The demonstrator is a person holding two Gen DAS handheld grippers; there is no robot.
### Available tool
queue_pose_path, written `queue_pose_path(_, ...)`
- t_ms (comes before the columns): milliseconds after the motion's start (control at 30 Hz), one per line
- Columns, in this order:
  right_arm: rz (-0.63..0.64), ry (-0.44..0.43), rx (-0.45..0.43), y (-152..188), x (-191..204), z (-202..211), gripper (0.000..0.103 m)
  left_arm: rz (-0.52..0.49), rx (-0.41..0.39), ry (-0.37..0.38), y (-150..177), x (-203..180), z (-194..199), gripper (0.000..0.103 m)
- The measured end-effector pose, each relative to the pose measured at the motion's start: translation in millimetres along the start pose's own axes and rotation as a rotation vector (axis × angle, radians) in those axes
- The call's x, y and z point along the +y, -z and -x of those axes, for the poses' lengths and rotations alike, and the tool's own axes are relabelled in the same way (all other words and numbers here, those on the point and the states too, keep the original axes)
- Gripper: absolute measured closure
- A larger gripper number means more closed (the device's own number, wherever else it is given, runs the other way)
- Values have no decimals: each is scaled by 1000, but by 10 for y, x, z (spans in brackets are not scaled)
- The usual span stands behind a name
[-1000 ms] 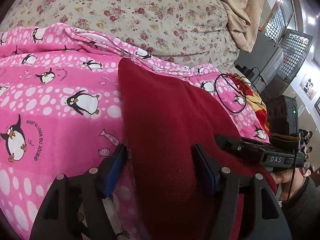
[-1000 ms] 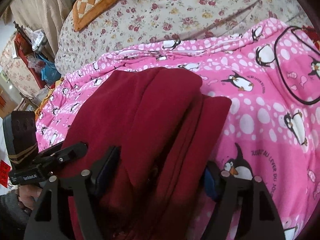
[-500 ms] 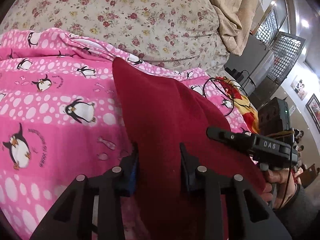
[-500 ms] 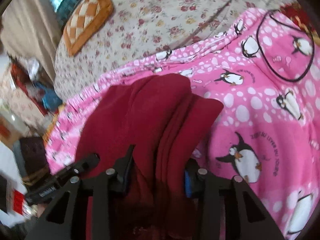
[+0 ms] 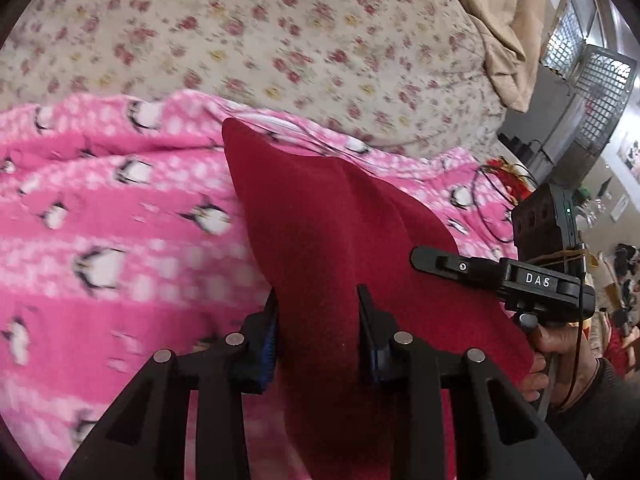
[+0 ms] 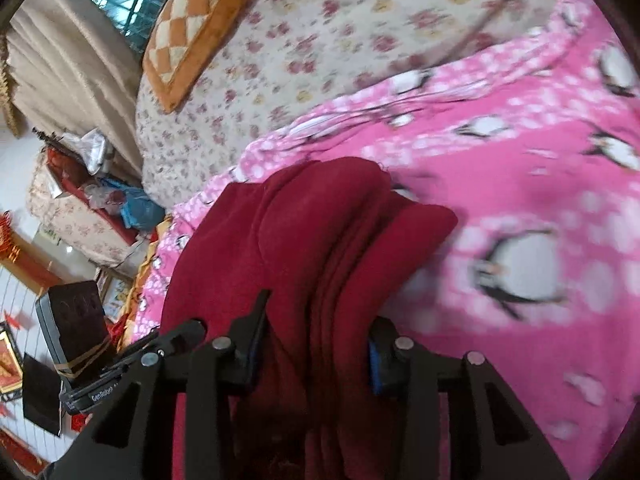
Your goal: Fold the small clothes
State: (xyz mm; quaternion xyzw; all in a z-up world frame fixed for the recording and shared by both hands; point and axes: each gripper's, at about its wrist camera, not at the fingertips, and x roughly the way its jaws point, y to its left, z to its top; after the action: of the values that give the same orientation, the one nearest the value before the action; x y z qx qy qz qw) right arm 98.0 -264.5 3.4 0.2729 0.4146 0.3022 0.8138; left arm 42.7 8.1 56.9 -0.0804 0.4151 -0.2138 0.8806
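A dark red fleece garment (image 5: 320,224) lies in folds on a pink penguin blanket (image 5: 120,240). My left gripper (image 5: 318,312) is shut on the garment's near left edge, with the cloth bunched between its blue pads. My right gripper (image 6: 316,316) is shut on several stacked red layers (image 6: 320,232) at the garment's right side. The right gripper's body also shows at the right of the left wrist view (image 5: 520,280), and the left gripper's body shows at the lower left of the right wrist view (image 6: 120,372). The near end of the garment is lifted.
The penguin blanket (image 6: 540,200) covers a bed with a floral quilt (image 5: 260,40) behind it. An orange checked cushion (image 6: 192,28) lies at the back. A black cable (image 5: 492,200) lies on the blanket to the right. Cluttered furniture (image 6: 80,192) stands left of the bed.
Both grippers closed from wide open onto the red garment and have raised its near end; the cameras tilted up, showing more of the floral quilt.
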Motion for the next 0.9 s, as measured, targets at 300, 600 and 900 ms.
queue_pose_path(300, 2, -37, 47, -8, 51, -407, 59, 112, 49, 2, 101, 485, -156, 78)
queue_pose_path(600, -49, 2, 38, -9, 151, -22, 53, 130, -83, -34, 55, 529, 286, 76)
queue_pose_path(900, 708, 178, 42, 516, 1501, 227, 88, 73, -112, 2, 481, 52, 536, 89)
